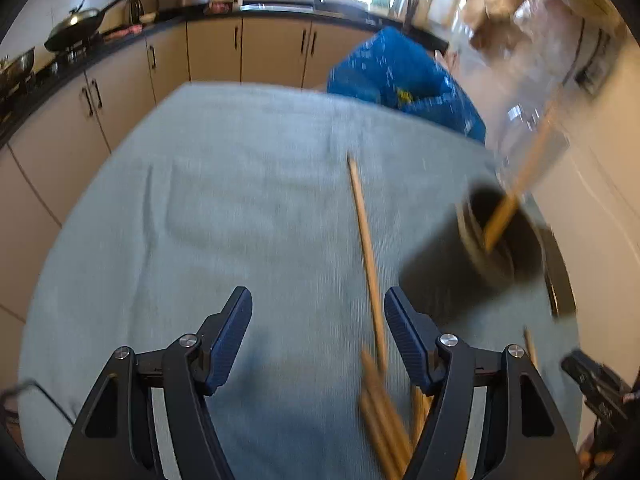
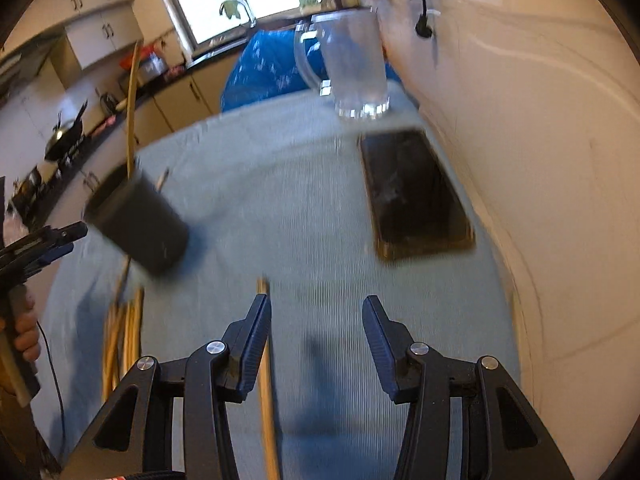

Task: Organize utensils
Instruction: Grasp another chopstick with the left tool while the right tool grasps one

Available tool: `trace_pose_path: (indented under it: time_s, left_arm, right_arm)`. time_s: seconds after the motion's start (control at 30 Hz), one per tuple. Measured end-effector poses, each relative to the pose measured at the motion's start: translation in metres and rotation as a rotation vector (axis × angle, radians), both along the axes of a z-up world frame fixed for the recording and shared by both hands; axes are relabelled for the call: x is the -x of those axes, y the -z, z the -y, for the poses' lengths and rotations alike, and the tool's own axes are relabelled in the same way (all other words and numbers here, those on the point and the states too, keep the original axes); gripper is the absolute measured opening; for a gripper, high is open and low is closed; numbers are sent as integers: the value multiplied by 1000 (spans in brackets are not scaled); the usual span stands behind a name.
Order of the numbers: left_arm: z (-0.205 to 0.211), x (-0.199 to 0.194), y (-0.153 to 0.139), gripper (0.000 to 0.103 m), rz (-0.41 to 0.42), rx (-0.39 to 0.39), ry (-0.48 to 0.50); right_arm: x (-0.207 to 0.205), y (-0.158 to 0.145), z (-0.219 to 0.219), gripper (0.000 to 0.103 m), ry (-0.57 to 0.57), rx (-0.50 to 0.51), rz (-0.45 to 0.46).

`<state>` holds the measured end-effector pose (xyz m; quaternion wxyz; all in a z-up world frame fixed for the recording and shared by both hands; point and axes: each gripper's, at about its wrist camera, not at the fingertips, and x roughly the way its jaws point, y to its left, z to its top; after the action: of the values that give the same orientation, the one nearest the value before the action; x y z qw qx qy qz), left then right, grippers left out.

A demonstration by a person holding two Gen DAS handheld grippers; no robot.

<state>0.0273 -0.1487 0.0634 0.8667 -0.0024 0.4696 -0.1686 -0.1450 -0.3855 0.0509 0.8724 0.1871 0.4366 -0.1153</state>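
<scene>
One wooden chopstick (image 2: 131, 108) already stands upright in the dark cup (image 2: 138, 222) on the desk (image 2: 312, 208), so the sorting has begun but most of it appears left to do. The rest of the utensils lie loose on the pale blue cloth: a bundle of chopsticks (image 2: 122, 336) just in front of the cup, blurred — I count roughly four or five there, though the exact number cannot be told — plus a single chopstick (image 2: 266, 368) lying apart, nearer the right side.

The left hand-held gripper (image 1: 318, 336) hangs over the cloth with its jaws spread and nothing pressed between the pads; a long chopstick (image 1: 366, 256) lies on the cloth in the gap between them, close to the right-hand pad, its near end running into the bundle. The right hand-held gripper (image 2: 316, 344) is likewise spread and empty, with the single chopstick passing under its left-hand finger rather than between the pads.

Counted otherwise: one dark cup, one clear glass mug (image 2: 348, 68) near the far edge of the desk, and one dark phone (image 2: 414, 194) lying flat beside the wall, well apart from the chopsticks. A blue bag (image 2: 264, 64) sits beyond the desk.

My reading is that each gripper is about to take a stick — every loose one still has to go into the cup.
</scene>
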Motion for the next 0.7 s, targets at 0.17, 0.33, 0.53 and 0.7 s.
trace_pose_path:
  time_s: [0.17, 0.33, 0.53, 0.7]
  left_arm:
    - [-3, 56, 17, 65, -37, -21, 30]
    - [17, 86, 19, 52, 2, -64, 116]
    - [50, 84, 30, 50, 15, -184, 198]
    - [67, 75, 41, 36, -24, -255, 223]
  right_arm:
    - [17, 13, -16, 51, -27, -19, -14]
    - [26, 15, -26, 51, -33, -10, -1]
    - [19, 19, -39, 51, -59, 33, -34]
    - [-9, 18, -46, 51, -122, 113, -128]
